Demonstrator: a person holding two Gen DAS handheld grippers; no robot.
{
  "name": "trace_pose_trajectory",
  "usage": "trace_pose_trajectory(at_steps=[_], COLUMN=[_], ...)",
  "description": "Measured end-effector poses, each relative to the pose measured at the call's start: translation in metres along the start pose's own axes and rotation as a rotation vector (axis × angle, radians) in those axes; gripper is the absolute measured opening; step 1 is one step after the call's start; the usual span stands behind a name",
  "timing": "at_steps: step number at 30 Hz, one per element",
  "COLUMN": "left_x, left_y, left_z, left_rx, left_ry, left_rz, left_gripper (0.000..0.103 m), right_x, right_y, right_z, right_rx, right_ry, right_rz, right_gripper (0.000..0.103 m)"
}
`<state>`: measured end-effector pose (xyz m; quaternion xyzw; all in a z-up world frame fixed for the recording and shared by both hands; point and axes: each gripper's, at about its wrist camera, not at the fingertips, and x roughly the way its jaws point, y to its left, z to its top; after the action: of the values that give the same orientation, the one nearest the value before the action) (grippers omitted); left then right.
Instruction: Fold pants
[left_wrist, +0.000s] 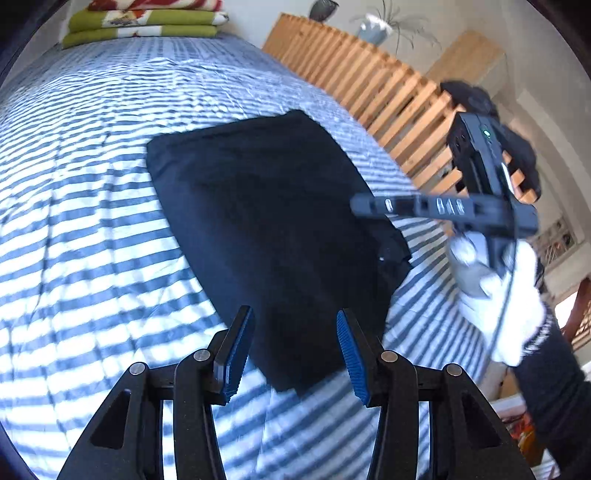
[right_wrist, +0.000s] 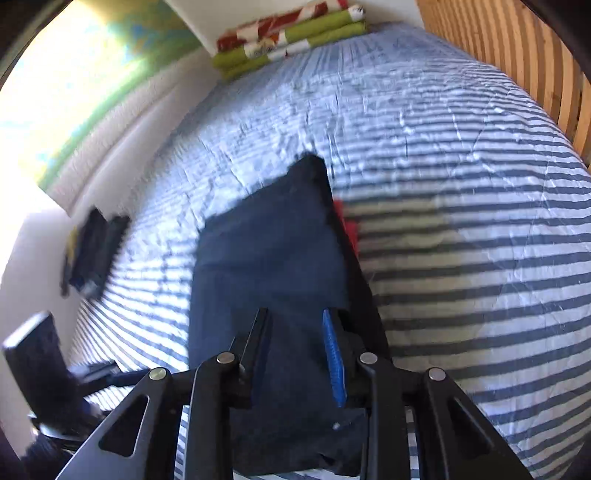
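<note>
Dark navy pants (left_wrist: 266, 221) lie folded into a compact oblong on the striped bedspread (left_wrist: 92, 221). My left gripper (left_wrist: 291, 347) hovers over the pants' near end, open, with only cloth below the gap between its blue pads (left_wrist: 349, 350). My right gripper (left_wrist: 360, 206), held by a white-gloved hand (left_wrist: 498, 295), reaches in from the right over the pants' right edge. In the right wrist view the right gripper (right_wrist: 295, 339) stands a little apart over the pants (right_wrist: 266, 266), with nothing pinched. A red patch (right_wrist: 349, 227) shows at the pants' right edge. The left gripper (right_wrist: 92, 254) appears blurred at the left.
Folded green and red blankets (left_wrist: 144, 22) are stacked at the far end of the bed. A wooden slatted rail (left_wrist: 369, 85) runs along the bed's right side, with a potted plant (left_wrist: 376, 27) behind it. A white wall (right_wrist: 122, 147) borders the left side.
</note>
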<state>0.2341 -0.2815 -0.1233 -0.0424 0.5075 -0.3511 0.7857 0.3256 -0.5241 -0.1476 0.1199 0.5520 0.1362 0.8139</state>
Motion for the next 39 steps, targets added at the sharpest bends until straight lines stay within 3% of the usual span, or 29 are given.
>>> trace_pose_trajectory(at_steps=[2, 4, 5, 7, 10, 12, 14, 16, 18, 19, 22, 26, 30, 34, 39], left_x=[0.021, 0.024, 0.023, 0.023, 0.017, 0.022, 0.022, 0.031, 0.036, 0.036, 0.035, 0.027, 0.009, -0.014, -0.028], left_y=[-0.004, -0.004, -0.002, 0.002, 0.005, 0.007, 0.011, 0.016, 0.025, 0.028, 0.032, 0.039, 0.046, 0.052, 0.054], left_z=[0.01, 0.016, 0.018, 0.02, 0.021, 0.026, 0.03, 0.036, 0.039, 0.04, 0.039, 0.034, 0.03, 0.023, 0.012], left_rx=[0.0, -0.013, -0.021, -0.034, -0.028, -0.018, -0.007, -0.023, -0.047, -0.061, -0.064, -0.076, -0.097, -0.103, -0.104], left_ry=[0.015, 0.008, -0.007, -0.017, -0.026, -0.032, -0.025, -0.012, -0.006, -0.01, -0.02, -0.026, -0.044, -0.057, -0.053], left_rz=[0.042, 0.02, 0.019, 0.005, 0.013, 0.033, 0.059, 0.068, 0.076, 0.064, 0.057, 0.049, 0.055, 0.046, 0.042], left_gripper=[0.049, 0.049, 0.049, 0.049, 0.049, 0.049, 0.049, 0.049, 0.049, 0.049, 0.049, 0.049, 0.049, 0.049, 0.049], right_x=[0.003, -0.003, -0.013, -0.033, -0.054, -0.054, -0.04, -0.019, 0.004, 0.004, -0.019, -0.042, -0.031, -0.037, -0.067], right_y=[-0.016, -0.034, -0.047, -0.059, -0.045, -0.027, -0.01, -0.001, -0.007, -0.013, -0.025, -0.019, -0.003, -0.024, -0.056], right_z=[-0.017, -0.031, -0.038, -0.042, -0.039, -0.034, -0.034, -0.04, -0.058, -0.064, -0.077, -0.076, -0.069, -0.078, -0.099], right_rx=[-0.014, -0.015, 0.012, 0.065, 0.036, -0.009, -0.058, -0.101, -0.13, -0.123, -0.073, -0.071, -0.109, -0.005, 0.15], right_ry=[0.058, 0.063, 0.06, 0.031, -0.039, -0.063, -0.03, 0.043, 0.152, 0.169, 0.127, 0.047, 0.071, 0.087, 0.025], right_rz=[-0.108, -0.275, -0.294, -0.263, -0.209, -0.149, -0.134, -0.178, -0.283, -0.282, -0.262, -0.239, -0.28, -0.262, -0.222], right_gripper=[0.026, 0.027, 0.027, 0.027, 0.027, 0.027, 0.027, 0.027, 0.027, 0.025, 0.013, 0.013, 0.013, 0.012, 0.014])
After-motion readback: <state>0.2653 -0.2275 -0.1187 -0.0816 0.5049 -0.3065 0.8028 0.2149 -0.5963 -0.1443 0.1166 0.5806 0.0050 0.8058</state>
